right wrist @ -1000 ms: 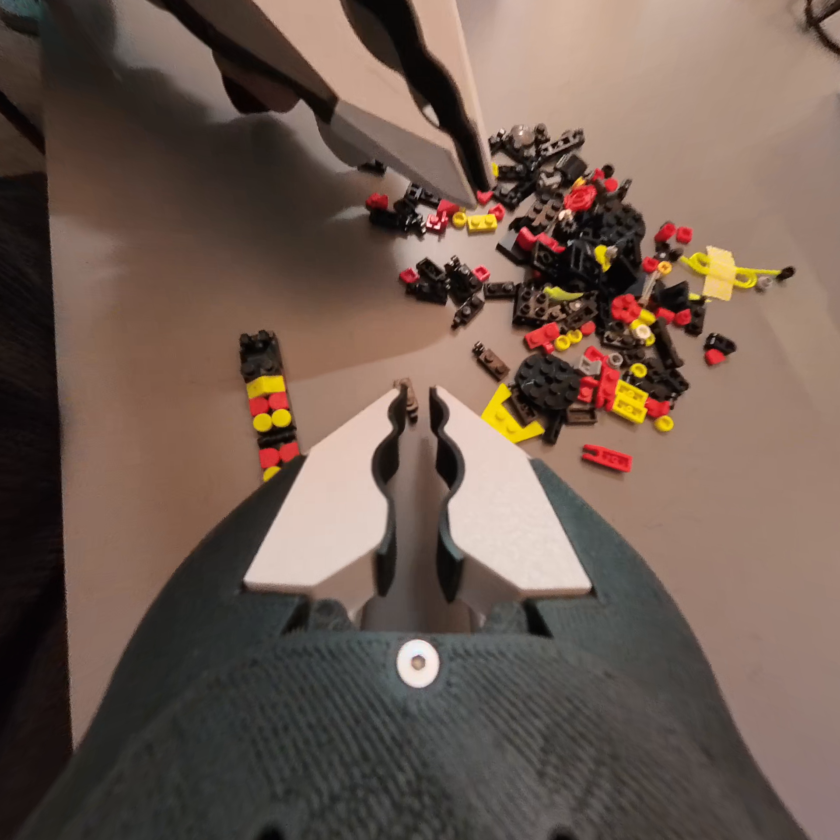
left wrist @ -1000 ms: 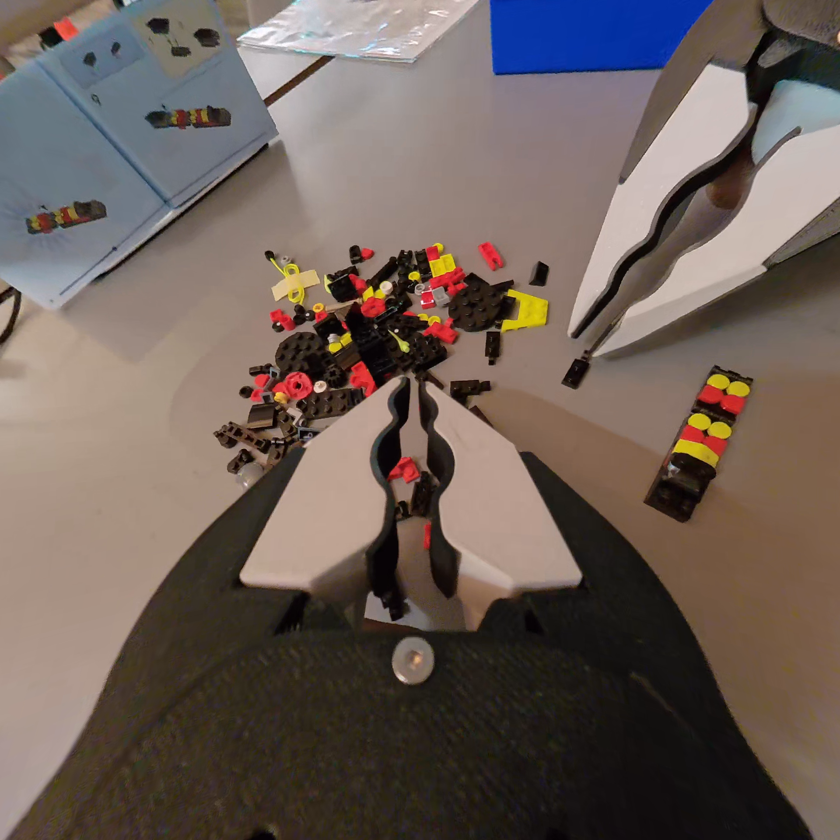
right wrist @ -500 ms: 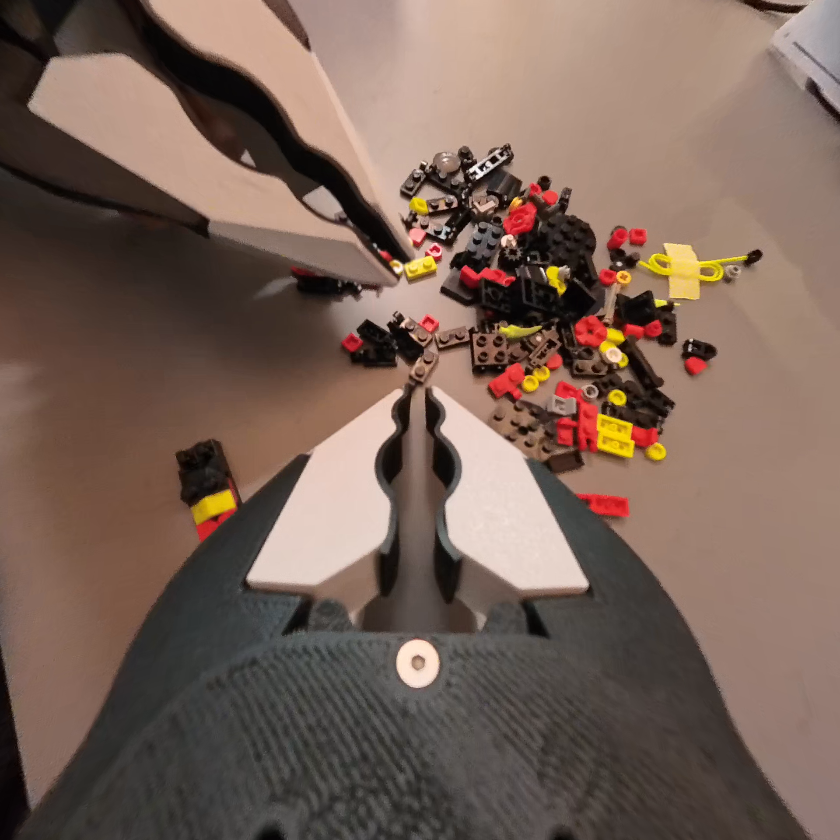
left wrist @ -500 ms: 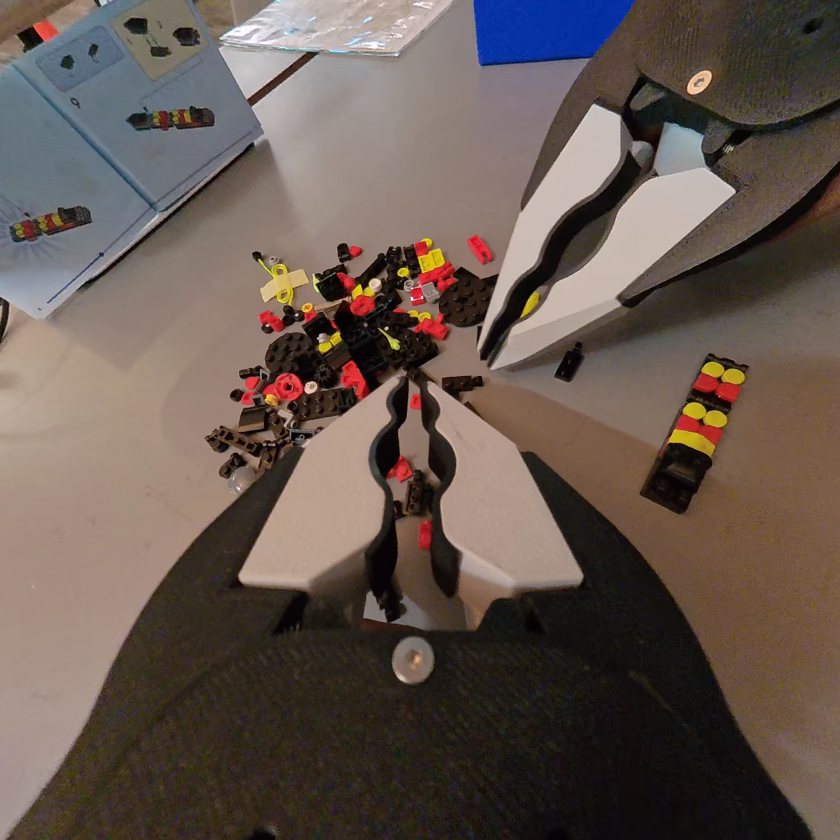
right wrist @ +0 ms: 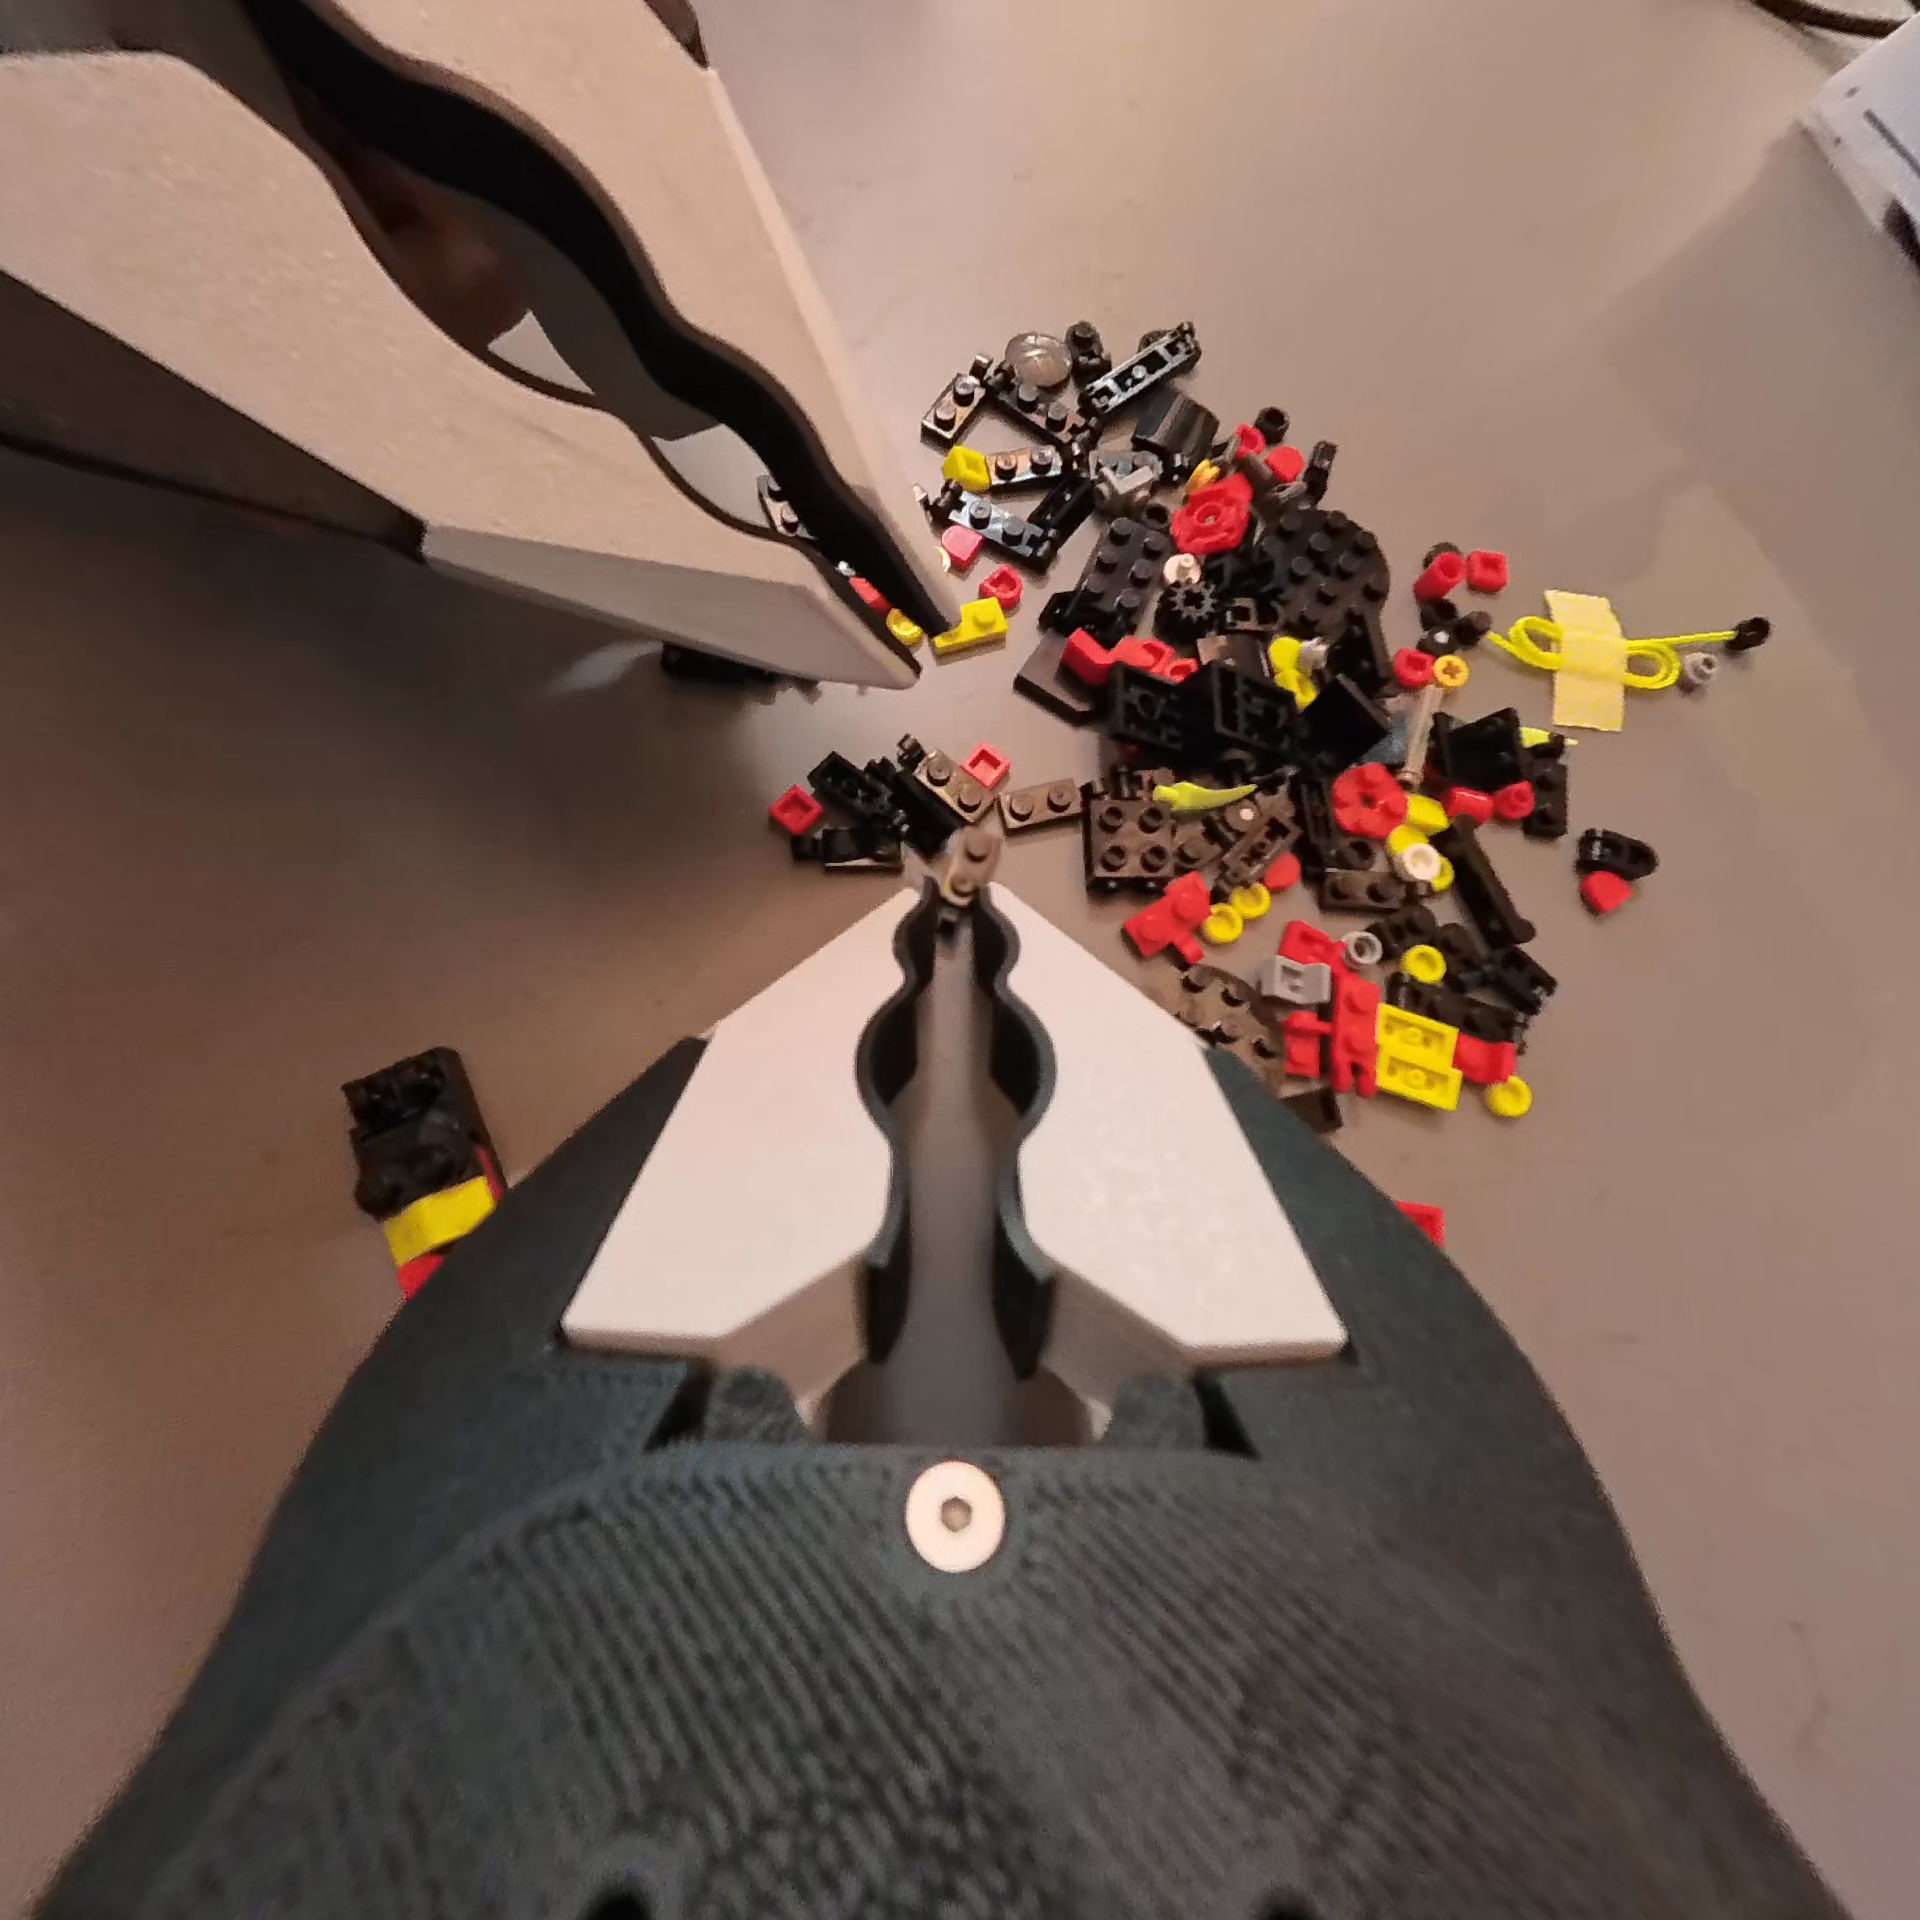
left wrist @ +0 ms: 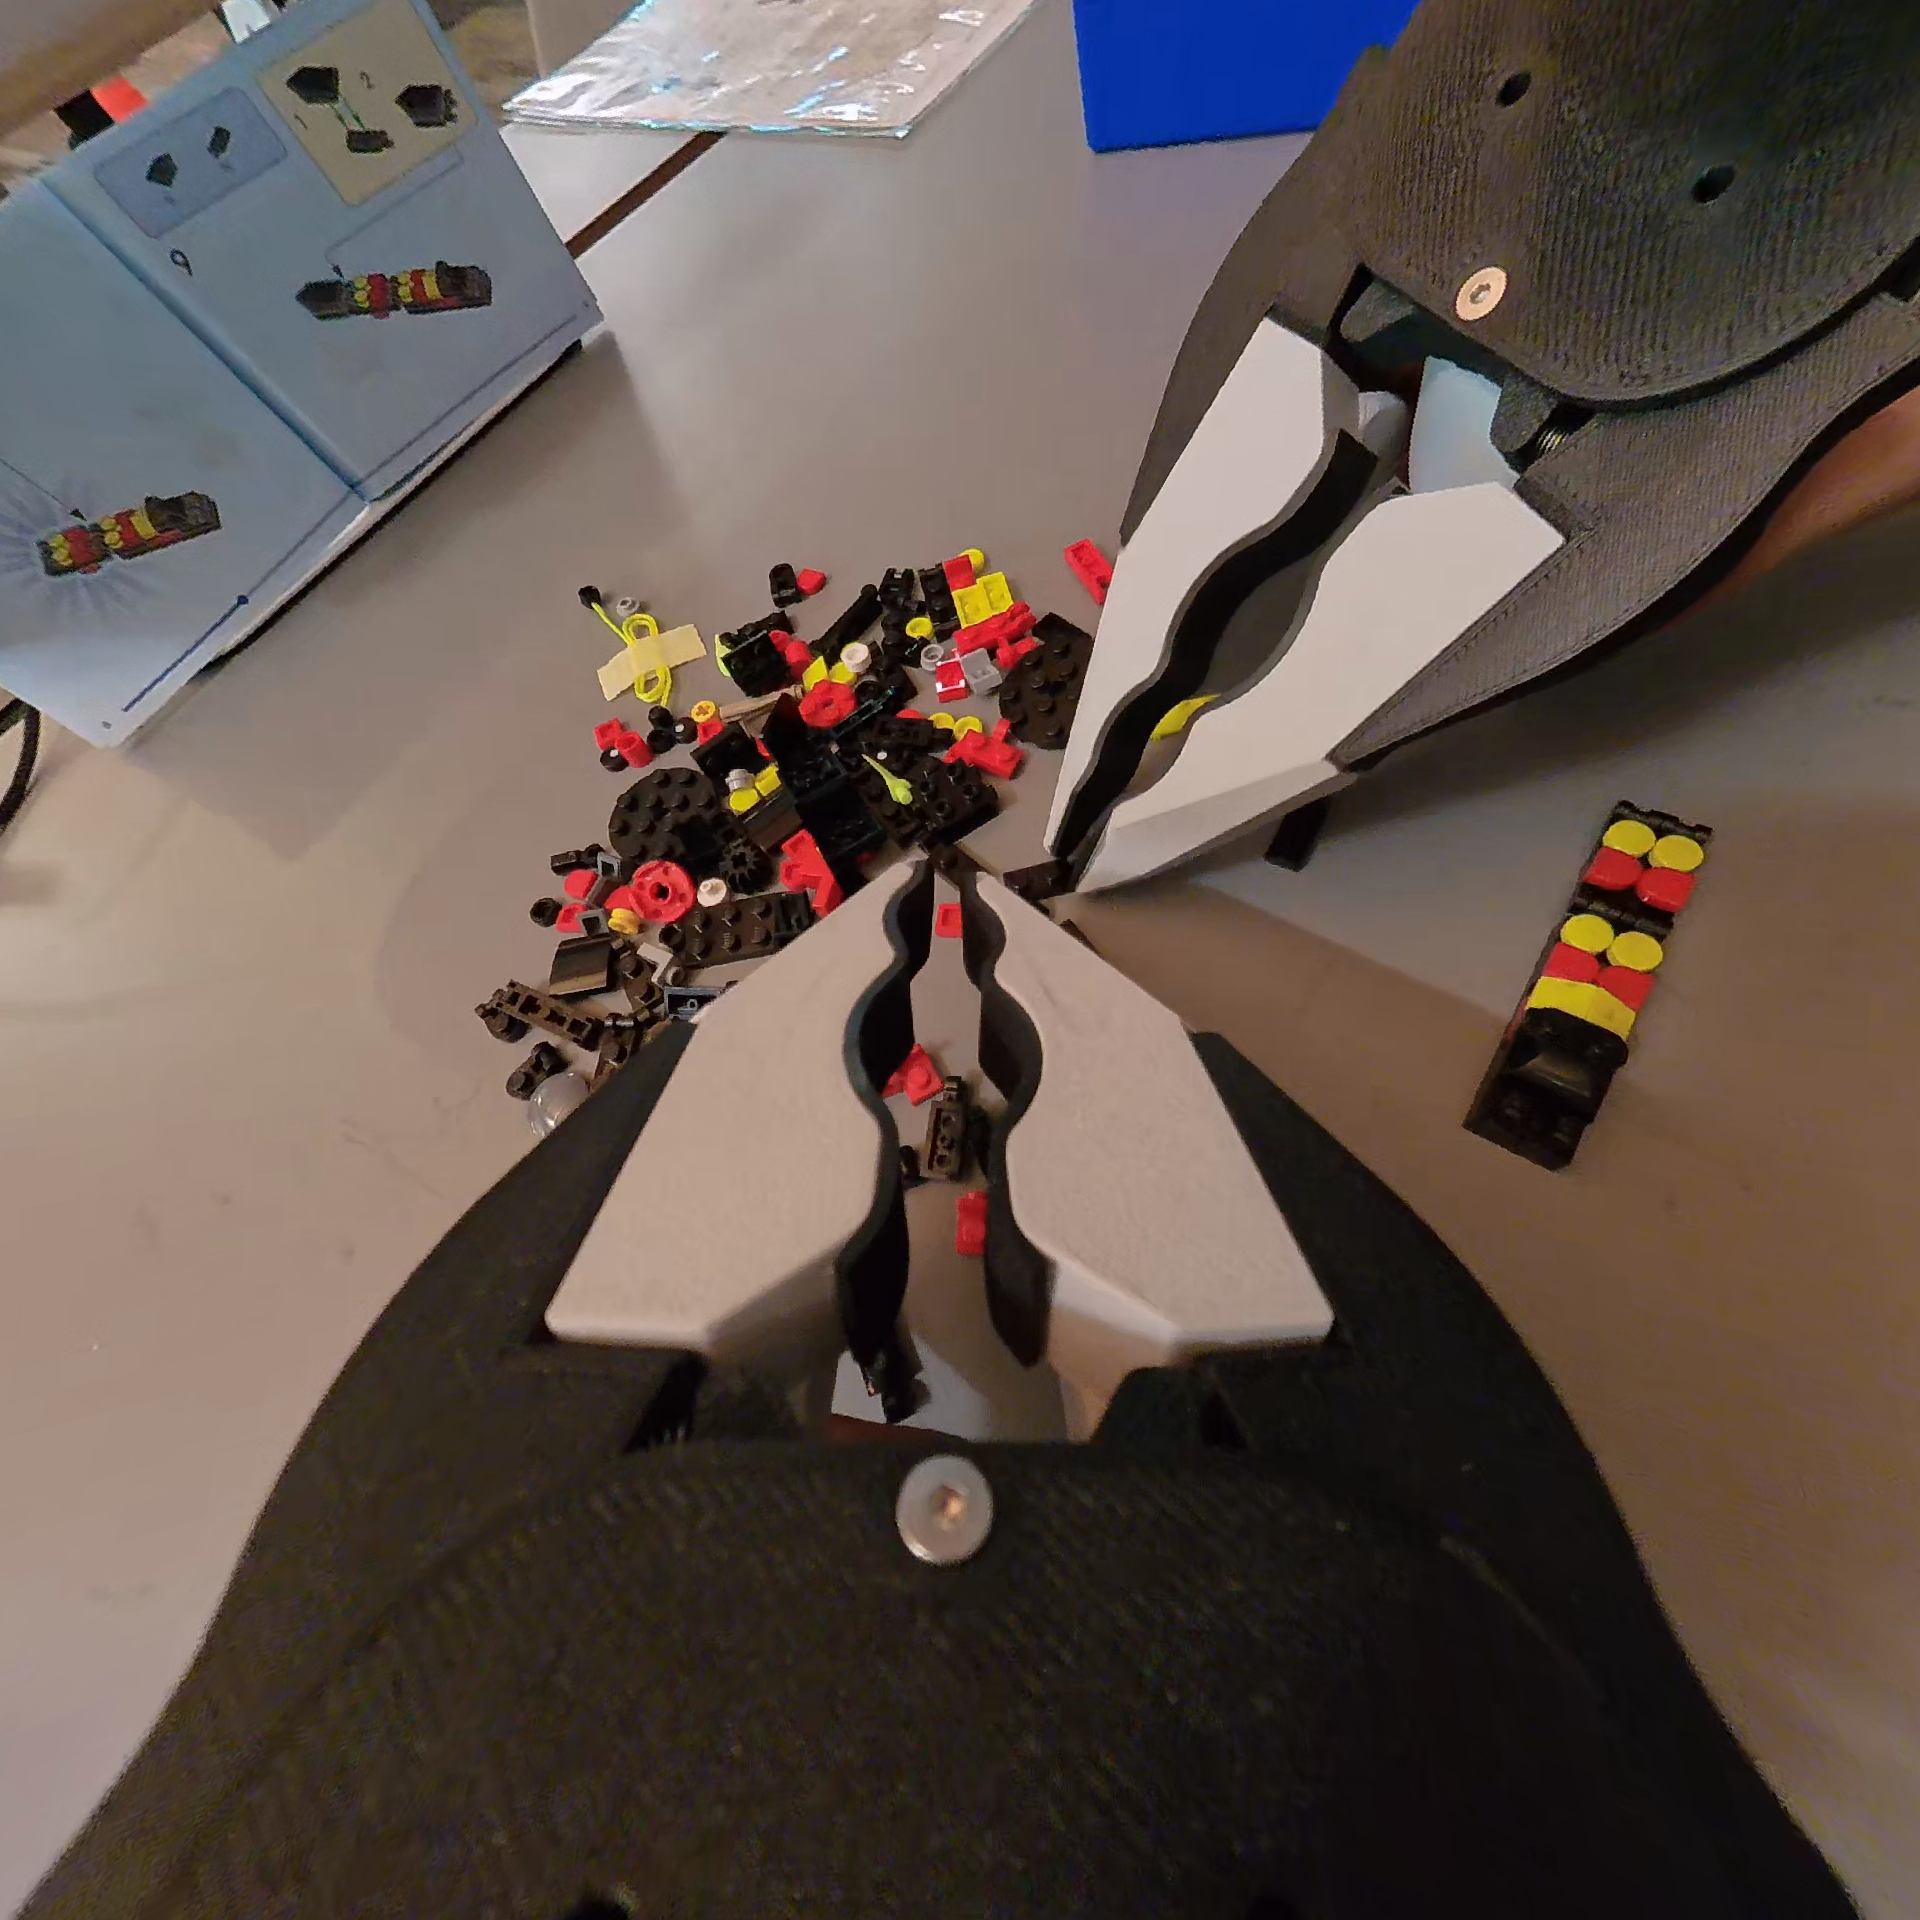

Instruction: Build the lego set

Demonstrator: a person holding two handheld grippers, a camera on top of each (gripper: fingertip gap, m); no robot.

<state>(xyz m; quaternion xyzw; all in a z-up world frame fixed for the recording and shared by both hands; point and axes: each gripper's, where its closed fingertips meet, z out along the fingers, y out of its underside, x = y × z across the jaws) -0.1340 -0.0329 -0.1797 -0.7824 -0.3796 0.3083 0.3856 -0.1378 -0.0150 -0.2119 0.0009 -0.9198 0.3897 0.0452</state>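
A pile of small black, red and yellow lego pieces [left wrist: 810, 758] lies mid-table, and also shows in the right wrist view [right wrist: 1247, 727]. A partly built black, red and yellow strip [left wrist: 1590, 977] lies apart on the right and shows partly in the right wrist view [right wrist: 416, 1153]. My left gripper [left wrist: 948, 875] hovers over the pile's near edge, jaws a narrow gap apart and empty. My right gripper [right wrist: 956, 902] is shut on the end of a small dark plate [right wrist: 974, 860] at the pile's edge. It also shows in the left wrist view [left wrist: 1065, 868], tip down, close to my left fingertips.
An open pale-blue instruction booklet [left wrist: 260, 312] lies at the far left. A clear plastic bag [left wrist: 769, 62] and a blue box [left wrist: 1195, 73] lie at the back. A loose black piece [left wrist: 1294, 831] sits behind the right gripper. About 4 cm separates my left fingertips from my right.
My right gripper has moved left from the loose black piece to the pile's edge, its jaws narrowing onto the small dark plate. My left gripper has barely moved.
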